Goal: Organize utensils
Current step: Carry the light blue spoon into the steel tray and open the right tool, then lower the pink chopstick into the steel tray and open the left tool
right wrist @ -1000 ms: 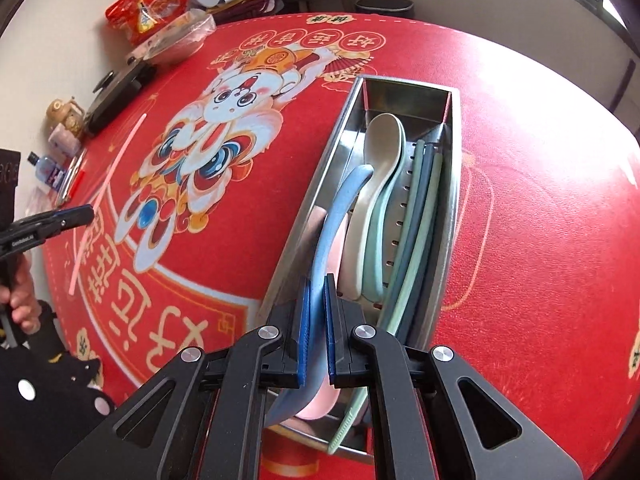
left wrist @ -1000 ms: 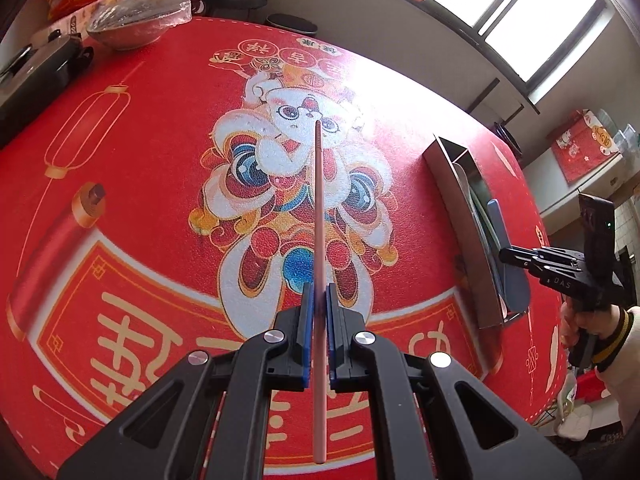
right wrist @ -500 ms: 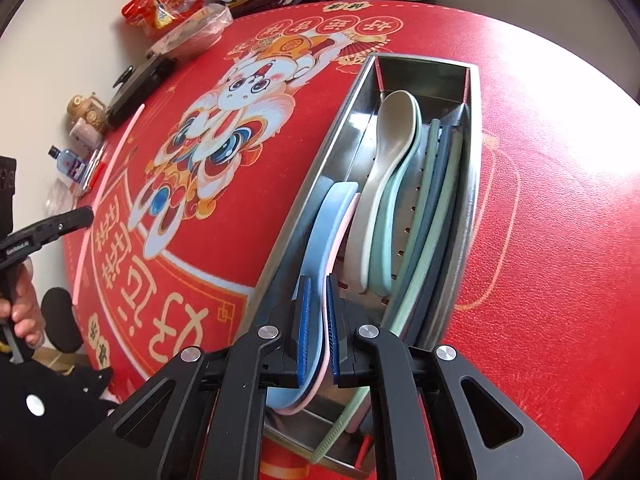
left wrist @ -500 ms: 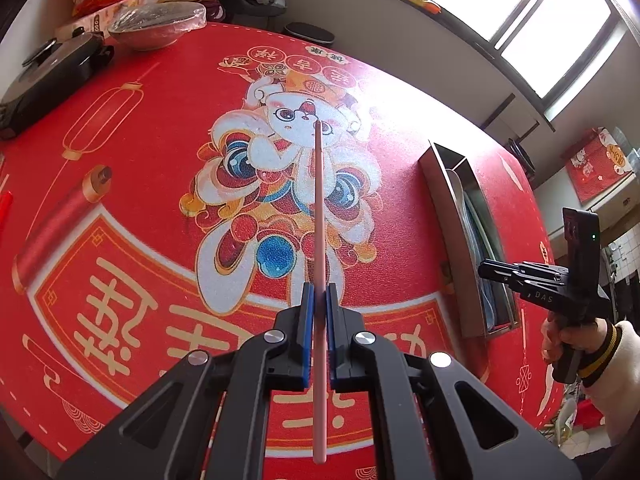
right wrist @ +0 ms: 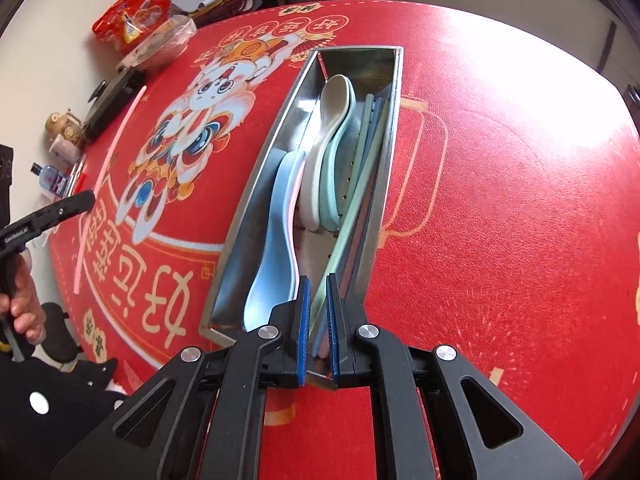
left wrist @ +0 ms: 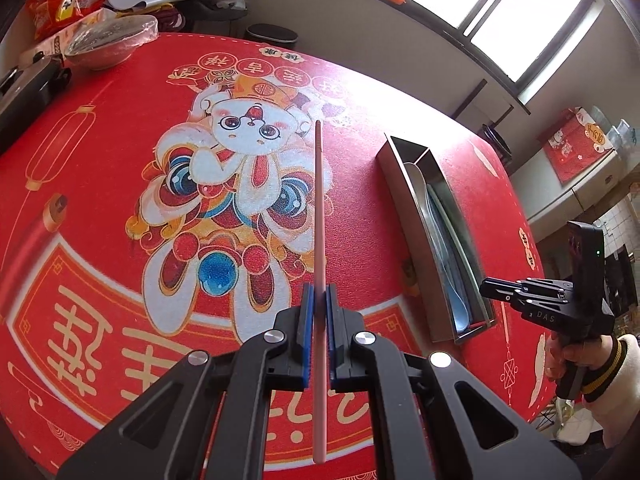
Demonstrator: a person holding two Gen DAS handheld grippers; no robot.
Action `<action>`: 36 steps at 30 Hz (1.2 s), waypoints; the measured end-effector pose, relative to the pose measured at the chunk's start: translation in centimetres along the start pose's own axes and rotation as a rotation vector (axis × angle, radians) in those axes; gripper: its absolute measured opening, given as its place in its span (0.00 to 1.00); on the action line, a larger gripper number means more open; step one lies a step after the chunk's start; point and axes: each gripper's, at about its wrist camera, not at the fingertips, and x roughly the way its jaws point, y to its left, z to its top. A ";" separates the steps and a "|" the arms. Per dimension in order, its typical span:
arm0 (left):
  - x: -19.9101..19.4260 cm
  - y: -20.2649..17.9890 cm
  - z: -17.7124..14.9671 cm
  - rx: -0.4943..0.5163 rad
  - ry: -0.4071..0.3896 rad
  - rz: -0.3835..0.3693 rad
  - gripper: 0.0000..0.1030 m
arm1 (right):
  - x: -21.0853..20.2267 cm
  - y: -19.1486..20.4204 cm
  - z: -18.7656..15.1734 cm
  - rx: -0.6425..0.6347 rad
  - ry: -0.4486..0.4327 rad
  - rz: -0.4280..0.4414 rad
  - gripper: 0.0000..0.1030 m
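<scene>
1. Carrying a single pink chopstick, the left gripper is clenched on it: in the left wrist view the blue pads press the stick on both sides, the stick running straight ahead past the fingertips and also back beneath the tool.
2. Compared with a second ago, the same view shows the red printed mat further away and the steel tray closer to the middle of the frame. The chopstick is clear of the mat and well apart from the tray, which lies near the mat's right edge.
3. The right gripper shows at the right, held by a hand just off the tray's near end.
4. In the right wrist view the right gripper hangs above the tray's near end. Its pads stand almost together, nothing pinched between them.
5. A second ago those pads gripped the blue spoon; it now lies released in the tray's left part on a pink spoon, beside the white and mint spoons, with chopsticks along the right wall.
6. Judgement: the spoon step is complete; the pink chopstick is the next item due in the tray, and a second pink chopstick remains on the mat near its left edge.
</scene>
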 end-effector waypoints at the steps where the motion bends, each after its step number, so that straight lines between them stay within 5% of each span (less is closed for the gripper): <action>1: 0.1 -0.1 0.1 0.001 0.002 -0.002 0.05 | 0.2 0.1 -0.1 0.000 0.009 -0.007 0.09; 18: 1.0 -4.1 1.8 0.072 0.021 -0.047 0.05 | 0.3 0.0 1.3 0.012 -0.036 -0.050 0.05; 33: 9.8 -14.0 4.8 0.028 0.163 -0.100 0.05 | -3.3 -5.4 -0.5 0.186 -0.120 -0.095 0.08; 36: 11.9 -14.9 5.2 -0.018 0.199 -0.083 0.05 | -4.0 -7.0 -1.3 0.227 -0.140 -0.102 0.45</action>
